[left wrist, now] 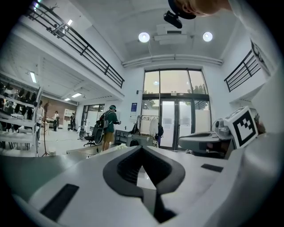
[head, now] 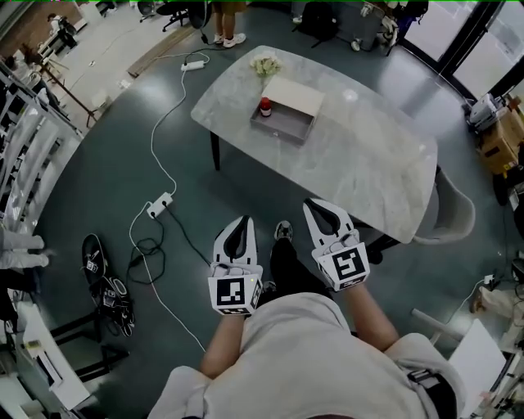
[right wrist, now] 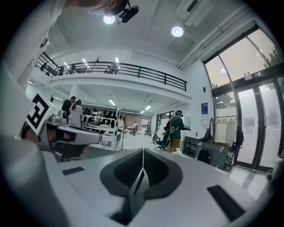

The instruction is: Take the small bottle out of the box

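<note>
A grey open box point(head: 284, 123) with a cream lid point(head: 292, 96) lies on the marble table point(head: 360, 155). A small bottle point(head: 265, 107) with a red cap stands in the box's left end. My left gripper point(head: 242, 219) and right gripper point(head: 315, 203) hover side by side close to my body, above the floor and well short of the table. Both point toward the table. In the left gripper view the left gripper point(left wrist: 142, 147) has its jaws together and holds nothing. The right gripper point(right wrist: 143, 150) is likewise shut and empty in its own view.
A white power strip point(head: 160, 203) and its cable trail over the floor to the left. Dark gear point(head: 106, 282) lies lower left. A pale chair point(head: 454, 214) stands at the table's right end. A white bundle point(head: 264, 63) sits on the table's far edge. A person point(head: 229, 24) stands beyond.
</note>
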Demonstrator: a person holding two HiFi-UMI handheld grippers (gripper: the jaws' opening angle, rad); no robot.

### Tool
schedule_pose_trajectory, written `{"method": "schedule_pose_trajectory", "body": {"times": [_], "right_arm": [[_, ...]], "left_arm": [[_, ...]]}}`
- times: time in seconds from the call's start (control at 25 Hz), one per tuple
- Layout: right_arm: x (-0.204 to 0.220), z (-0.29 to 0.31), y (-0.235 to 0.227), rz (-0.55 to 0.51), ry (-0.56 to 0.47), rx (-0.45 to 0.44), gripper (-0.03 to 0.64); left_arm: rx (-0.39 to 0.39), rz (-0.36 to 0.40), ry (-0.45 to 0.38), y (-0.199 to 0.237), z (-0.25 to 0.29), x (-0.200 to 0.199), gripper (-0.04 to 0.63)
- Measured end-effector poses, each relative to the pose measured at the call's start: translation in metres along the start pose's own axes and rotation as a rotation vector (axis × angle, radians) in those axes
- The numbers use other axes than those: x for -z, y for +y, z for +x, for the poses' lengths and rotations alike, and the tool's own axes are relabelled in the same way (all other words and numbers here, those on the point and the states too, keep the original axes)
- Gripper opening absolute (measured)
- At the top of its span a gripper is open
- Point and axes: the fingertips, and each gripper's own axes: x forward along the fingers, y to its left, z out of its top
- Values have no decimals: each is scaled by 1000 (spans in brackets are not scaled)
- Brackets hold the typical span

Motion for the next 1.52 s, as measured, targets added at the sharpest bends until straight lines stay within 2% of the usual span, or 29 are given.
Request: {"method": "schedule_pose_trajectory", "body": {"times": [0.36, 0.72, 0.84, 1.0, 1.52], "right_arm": [[-7, 101, -42, 13, -5, -50, 26], [-19, 190, -106, -29, -19, -96, 26], [-18, 205, -125, 9, -3, -94, 26], [-7, 225, -149, -4, 16, -100, 27], [58, 282, -185, 77, 156, -84, 26]], "left_arm": [[-1, 3, 33, 58, 96, -7, 21], [-9, 11, 56, 93, 199, -21, 21], [-1, 20, 56, 96, 228, -26, 21], [-3, 14, 70, 100, 262, -22, 22], [9, -19, 155, 127, 333, 18, 21]]}}
